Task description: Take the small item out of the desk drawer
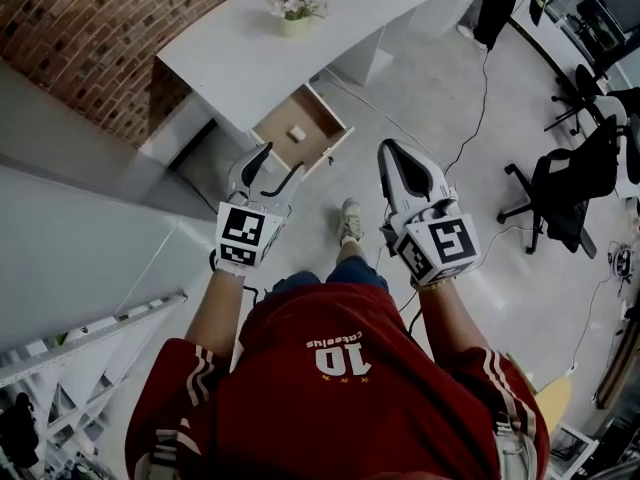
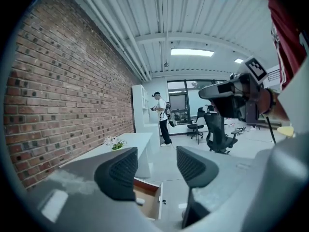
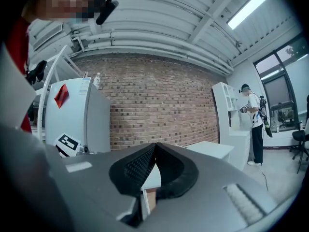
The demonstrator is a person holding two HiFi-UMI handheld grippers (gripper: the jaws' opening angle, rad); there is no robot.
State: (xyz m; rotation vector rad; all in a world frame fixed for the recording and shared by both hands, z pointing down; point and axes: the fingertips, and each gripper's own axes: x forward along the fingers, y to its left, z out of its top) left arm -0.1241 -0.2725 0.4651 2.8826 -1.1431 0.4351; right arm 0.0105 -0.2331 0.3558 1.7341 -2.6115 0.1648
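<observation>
Under the white bench (image 1: pixel 250 38) top, the drawer (image 1: pixel 318 120) stands pulled open, and the small item (image 1: pixel 296 133) lies alone on its floor. It is ahead of and below the left hand-held gripper (image 1: pixel 277 171), which is the nearer one and has wide jaws with nothing between them. The right hand-held gripper (image 1: pixel 392 153) has its jaws pressed together, empty. The item looks blocky, without a clear long axis.
</observation>
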